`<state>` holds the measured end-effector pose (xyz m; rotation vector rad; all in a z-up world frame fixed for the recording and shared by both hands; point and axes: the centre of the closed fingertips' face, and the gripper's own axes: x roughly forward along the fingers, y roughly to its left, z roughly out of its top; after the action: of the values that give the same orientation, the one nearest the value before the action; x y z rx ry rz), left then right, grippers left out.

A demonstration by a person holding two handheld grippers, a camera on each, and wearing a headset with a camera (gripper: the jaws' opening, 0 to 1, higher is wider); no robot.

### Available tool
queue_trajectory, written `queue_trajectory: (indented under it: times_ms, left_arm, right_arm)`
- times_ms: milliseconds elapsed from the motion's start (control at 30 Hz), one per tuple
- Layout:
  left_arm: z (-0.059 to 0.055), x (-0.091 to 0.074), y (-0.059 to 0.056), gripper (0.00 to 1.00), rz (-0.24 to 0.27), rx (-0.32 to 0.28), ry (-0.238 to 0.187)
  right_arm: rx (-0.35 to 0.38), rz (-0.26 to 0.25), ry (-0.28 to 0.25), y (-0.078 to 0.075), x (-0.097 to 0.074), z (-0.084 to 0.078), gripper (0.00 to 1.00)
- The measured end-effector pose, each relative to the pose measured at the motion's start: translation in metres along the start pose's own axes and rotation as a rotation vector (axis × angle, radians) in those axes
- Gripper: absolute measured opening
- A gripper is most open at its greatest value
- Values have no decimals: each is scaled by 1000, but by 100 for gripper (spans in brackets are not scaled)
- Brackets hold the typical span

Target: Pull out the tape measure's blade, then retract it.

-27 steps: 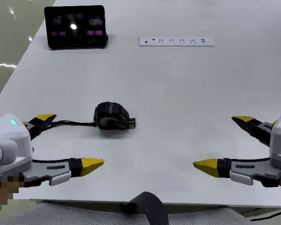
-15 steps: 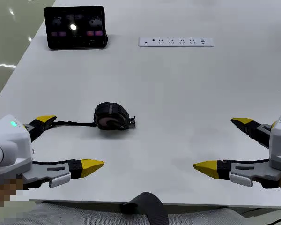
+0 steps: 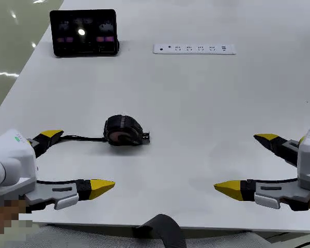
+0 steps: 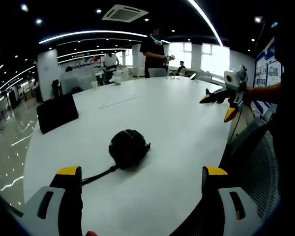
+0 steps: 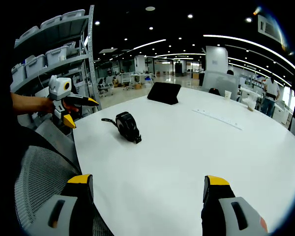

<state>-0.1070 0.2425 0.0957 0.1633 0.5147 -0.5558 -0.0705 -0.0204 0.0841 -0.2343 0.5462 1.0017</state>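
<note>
Black tape measure (image 3: 125, 130), left of centre on white table (image 3: 206, 103), unextended, untouched; left gripper (image 3: 82, 158) and right gripper (image 3: 237, 161), lower corners, both spread and empty; step: approach; next, likely steady its body, pinch blade tip (image 3: 146, 136).

Round black rubber-cased tape measure (image 3: 123, 130): black shell, dull brown side disc, black cord lanyard (image 3: 85, 138). White-bodied handheld left gripper (image 3: 78, 159) and matching right gripper (image 3: 243, 162): white housings, grey-and-black jaws, yellow tips, small green light on each. Flat matte white tabletop (image 3: 196, 98): plain, uniform. Black rectangular tablet (image 3: 83, 31): dark screen, rows of purple-pink tiles, one white glare spot. Long white plastic power strip (image 3: 194, 48): dark socket holes. Grey mesh chair seat (image 5: 34, 182): fine grid weave.
</note>
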Motion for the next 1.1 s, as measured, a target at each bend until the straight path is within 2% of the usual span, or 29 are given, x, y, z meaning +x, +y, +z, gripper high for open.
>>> queue_trajectory:
  times_ms: [533,1100]
  left_arm:
    - [-1,3,-1,99,-8,6,6]
    - [0,15,2,99,-37,30,17]
  right_arm:
    - [-6,20,13,2,3,-1,90]
    - [-71,63,31,-2,16,2,82]
